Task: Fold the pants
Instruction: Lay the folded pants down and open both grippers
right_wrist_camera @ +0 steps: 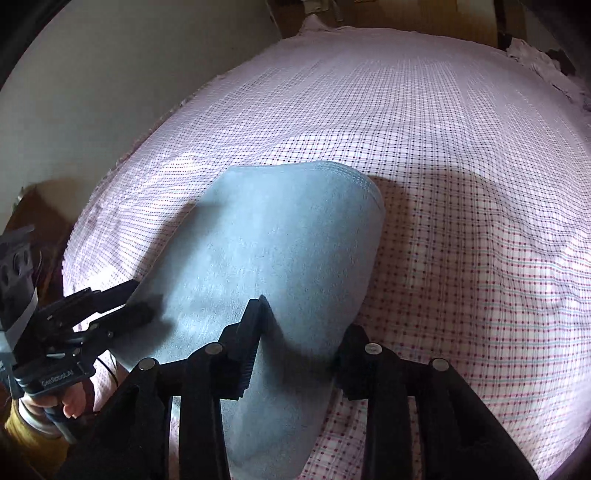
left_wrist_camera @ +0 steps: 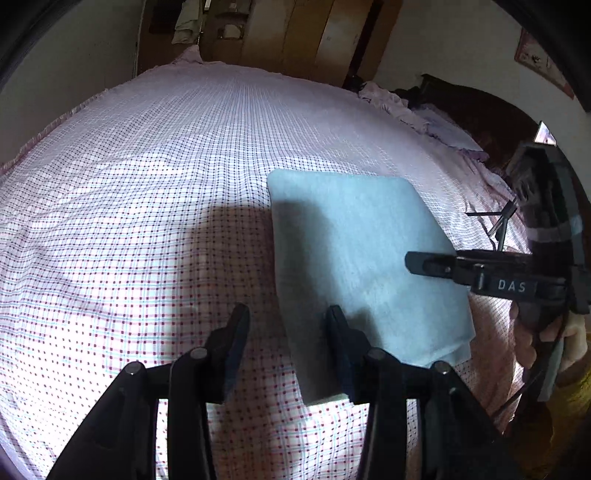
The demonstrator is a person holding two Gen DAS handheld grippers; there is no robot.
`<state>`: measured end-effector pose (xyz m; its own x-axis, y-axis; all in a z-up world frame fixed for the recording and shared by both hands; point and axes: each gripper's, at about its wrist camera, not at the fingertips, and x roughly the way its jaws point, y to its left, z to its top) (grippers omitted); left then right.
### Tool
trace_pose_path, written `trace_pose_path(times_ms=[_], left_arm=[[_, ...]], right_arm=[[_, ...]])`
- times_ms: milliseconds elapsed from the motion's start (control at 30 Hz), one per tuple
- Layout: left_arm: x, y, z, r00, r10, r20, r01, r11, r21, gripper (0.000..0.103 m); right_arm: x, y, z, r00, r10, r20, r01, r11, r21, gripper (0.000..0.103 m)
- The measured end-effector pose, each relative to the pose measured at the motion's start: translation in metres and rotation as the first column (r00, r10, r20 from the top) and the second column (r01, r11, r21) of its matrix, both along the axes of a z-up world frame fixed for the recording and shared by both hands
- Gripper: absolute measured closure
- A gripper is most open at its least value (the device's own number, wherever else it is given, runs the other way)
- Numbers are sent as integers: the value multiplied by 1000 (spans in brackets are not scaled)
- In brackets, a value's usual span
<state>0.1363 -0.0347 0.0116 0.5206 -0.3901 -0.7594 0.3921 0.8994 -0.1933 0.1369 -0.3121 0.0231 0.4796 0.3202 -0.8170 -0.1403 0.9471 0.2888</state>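
Pants (left_wrist_camera: 365, 258): pale blue, folded into a flat rectangle w/ neat edges, lying on the bed near its near edge, right of centre in the left wrist view.
Bed sheet (left_wrist_camera: 155, 177): pink-and-white check, sunlit patch at left, shadow across the middle.
Left gripper (left_wrist_camera: 286, 332): jaws apart, nothing between them; 1 finger over the sheet, the other over the pants' near-left corner. Seen from the right cam (right_wrist_camera: 127, 306) it sits at the pants' left edge.
Right gripper (right_wrist_camera: 304, 332): jaws wide apart, holding nothing, hovering over the pants' near end; contact w/ fabric can't tell.
Pillows (left_wrist_camera: 424, 118): rumpled, far right by the dark headboard (left_wrist_camera: 476, 107).
Wardrobe (left_wrist_camera: 295, 33): wooden, beyond the bed's far side.
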Motion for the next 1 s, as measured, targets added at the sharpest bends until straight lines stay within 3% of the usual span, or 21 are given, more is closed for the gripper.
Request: trace_pose_path(times_ms=[200,333,400,433,667,900,1000], left_arm=[[-25,7,3,999,21,35,-23,998,52,59],[-24,5,-9,999,33,30,-36,995,98,58],[-21,1,-19,999,39,26,-42,989,141,56],[-19,0,-22,999,42,31,-46,987,154,56],[-14,-3,-26,997,64,49,-70,985,156,56],[-31,-5,-13,995,88,49,-94,984,153,56],[-41,-6,-8,996,78,44,-83,987,138,49]], right_arm=[[-47,6,31,994,8,109,12,984,-176,76],[-80,11,31,990,13,143,9,988,-152,76],[-88,15,22,991,8,136,5,995,-97,82],[-89,17,17,991,4,130,7,997,-79,86],[-77,17,-23,996,-69,63,73,996,-60,86],[-96,22,-3,990,-68,121,81,991,-102,86],[-111,24,4,987,-74,146,91,989,-114,78]])
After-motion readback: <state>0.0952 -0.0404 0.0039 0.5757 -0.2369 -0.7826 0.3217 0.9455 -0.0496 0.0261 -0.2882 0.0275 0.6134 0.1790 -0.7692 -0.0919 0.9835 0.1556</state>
